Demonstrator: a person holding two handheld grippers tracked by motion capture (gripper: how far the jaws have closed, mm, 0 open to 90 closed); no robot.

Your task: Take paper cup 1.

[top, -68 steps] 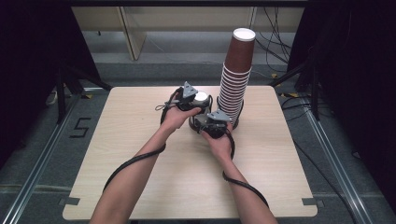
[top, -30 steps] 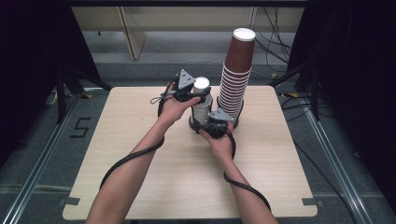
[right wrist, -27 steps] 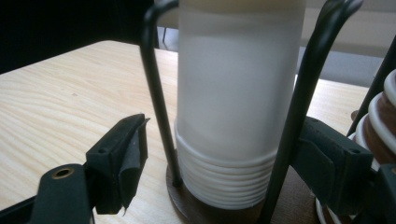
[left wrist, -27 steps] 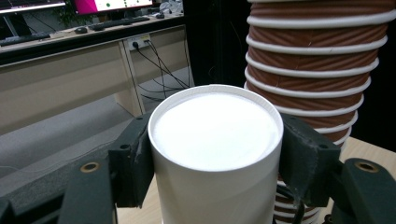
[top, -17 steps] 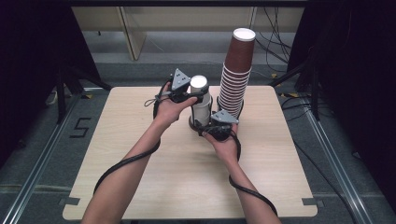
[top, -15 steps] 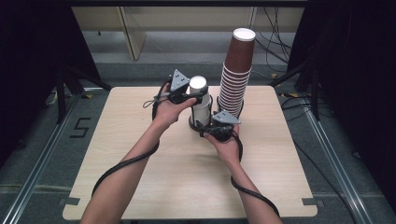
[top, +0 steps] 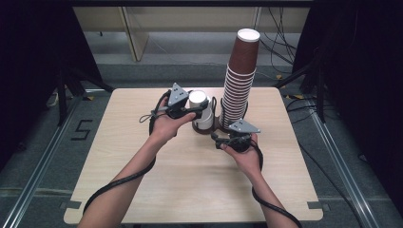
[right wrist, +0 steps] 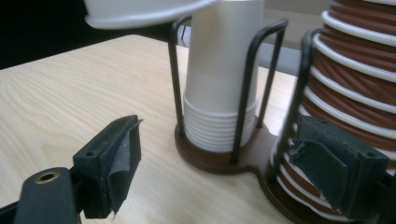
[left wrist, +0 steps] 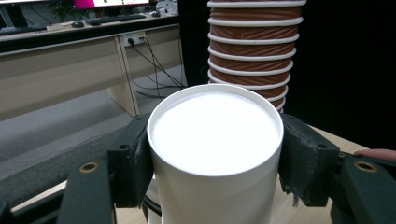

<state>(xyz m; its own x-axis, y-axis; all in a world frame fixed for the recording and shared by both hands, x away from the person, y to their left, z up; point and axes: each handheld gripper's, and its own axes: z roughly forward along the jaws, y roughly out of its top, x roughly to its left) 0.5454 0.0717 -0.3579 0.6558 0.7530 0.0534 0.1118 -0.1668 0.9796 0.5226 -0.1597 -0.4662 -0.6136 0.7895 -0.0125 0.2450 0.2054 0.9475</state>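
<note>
My left gripper (top: 195, 108) is shut on an upside-down white paper cup (top: 198, 99), held above the short white cup stack (top: 204, 122). In the left gripper view both pads press the cup's (left wrist: 215, 154) sides. The white stack (right wrist: 217, 126) stands in a dark brown holder (right wrist: 219, 161) with black wire posts. A tall stack of brown cups (top: 240, 80) fills the holder's other ring (right wrist: 355, 93). My right gripper (top: 219, 137) sits low on the table just in front of the holder. Its jaws have just been opening and stand open with nothing between them (right wrist: 224, 144).
The light wooden table (top: 190, 190) has bare surface toward the near edge and at both sides. Cables trail from both grippers along the forearms. Dark curtains flank the table, and a desk (left wrist: 60, 74) stands behind it.
The left gripper has carried the white cup up and slightly left, off the white stack. The right gripper has drawn back from the holder toward the near edge, with its jaws wider.
</note>
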